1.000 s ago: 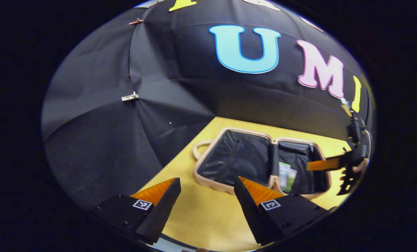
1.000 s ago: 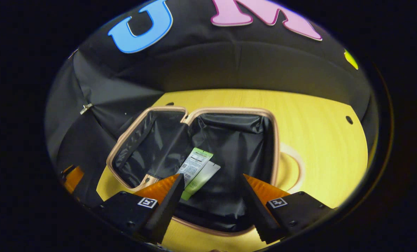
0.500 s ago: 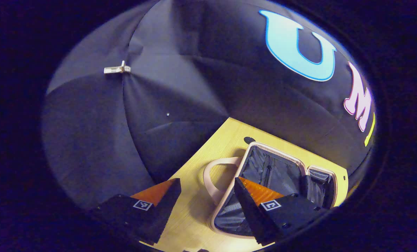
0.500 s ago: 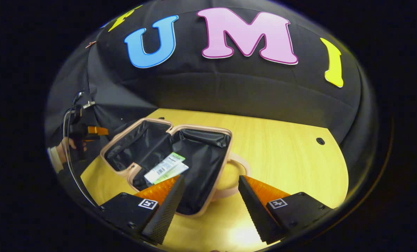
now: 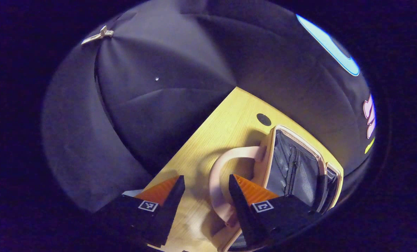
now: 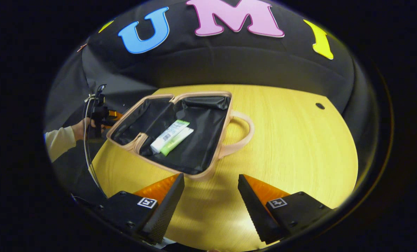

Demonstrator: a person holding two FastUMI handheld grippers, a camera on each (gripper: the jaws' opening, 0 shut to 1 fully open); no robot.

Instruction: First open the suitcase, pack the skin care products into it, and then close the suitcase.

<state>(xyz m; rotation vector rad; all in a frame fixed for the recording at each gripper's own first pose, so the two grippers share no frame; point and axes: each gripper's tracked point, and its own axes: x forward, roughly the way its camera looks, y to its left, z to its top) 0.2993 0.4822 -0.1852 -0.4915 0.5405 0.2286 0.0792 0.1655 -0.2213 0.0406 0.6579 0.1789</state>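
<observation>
The pink suitcase [image 6: 201, 173] lies open flat on the wooden table, its black lining showing. Two skin care tubes [image 6: 171, 134] rest side by side in its right half. My right gripper [image 6: 211, 185] hovers open over bare table just in front of the case, holding nothing. In the left gripper view, the suitcase [image 5: 270, 154] sits at the right, and its curved handle [image 5: 222, 175] lies between and just beyond my fingers. My left gripper [image 5: 204, 185] is open, low over the table by that handle. The right gripper view shows the left gripper [image 6: 112, 114] at the case's far left.
A light wooden table [image 6: 299, 147] carries the case, with a round cable hole [image 6: 320, 105] at its back right and another hole [image 5: 263, 119] near the case's corner. A hand and pale sleeve [image 6: 59, 138] hold the left gripper. Black cloth walls close in behind.
My right gripper has pulled back out of the suitcase, leaving the tubes inside. My left gripper has swung round and dropped toward the handle at the case's left end.
</observation>
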